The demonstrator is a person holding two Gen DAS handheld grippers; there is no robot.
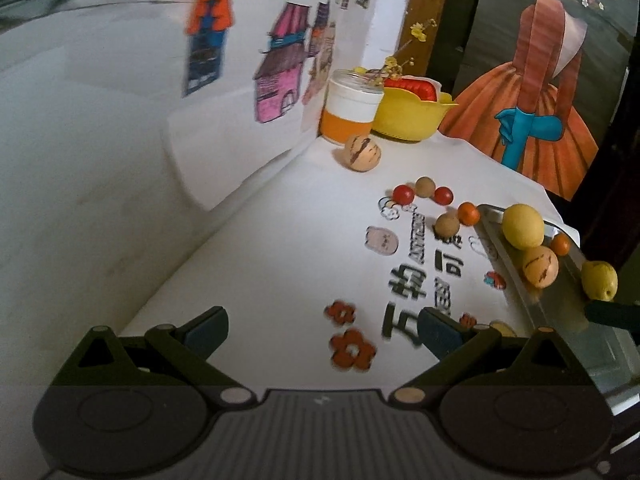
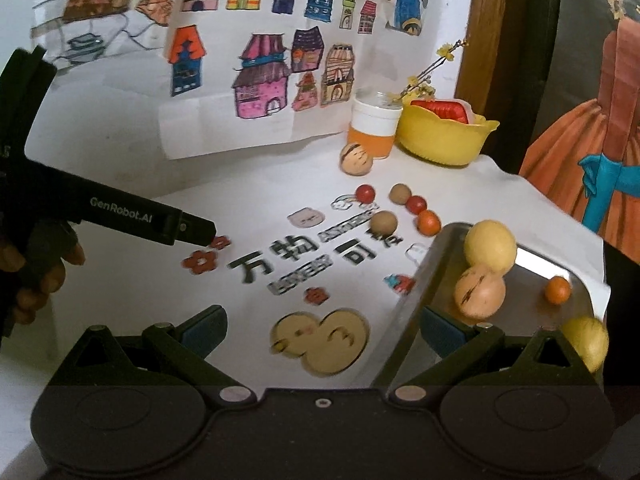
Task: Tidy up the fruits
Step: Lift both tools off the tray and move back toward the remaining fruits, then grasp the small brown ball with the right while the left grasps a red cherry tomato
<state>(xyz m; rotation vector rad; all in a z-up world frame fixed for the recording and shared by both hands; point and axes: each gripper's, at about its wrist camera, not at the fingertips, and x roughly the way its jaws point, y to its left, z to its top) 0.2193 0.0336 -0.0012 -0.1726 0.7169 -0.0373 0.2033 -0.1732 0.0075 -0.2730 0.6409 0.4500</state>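
Both grippers, left gripper (image 1: 322,330) and right gripper (image 2: 322,330), have jaws wide open, holding nothing; the loose small fruits (image 2: 384,222) lie ahead, nearer the right one, just left of the tray (image 2: 440,264).

1. "GenRobot.AI" in pale letters runs along the side of the left tool (image 2: 120,216).
2. Large dark characters "万物" and "可" stand on the white bench cover (image 2: 280,256); the smaller lettering beside them is too blurred to read.

- Metal tray (image 2: 436,264): one, at the table's right edge.
- Yellow fruits: two (image 2: 490,246) (image 2: 586,342).
- Striped tan fruits: two (image 2: 479,290) (image 2: 356,160).
- Small red fruits: two (image 2: 365,193) (image 2: 416,204).
- Small orange fruits: two (image 2: 428,222) (image 2: 558,289).
- Small brown fruits: two (image 2: 400,193) (image 2: 383,222).
- Yellow bowl (image 2: 444,136): one.
- Jar (image 2: 374,128): one.
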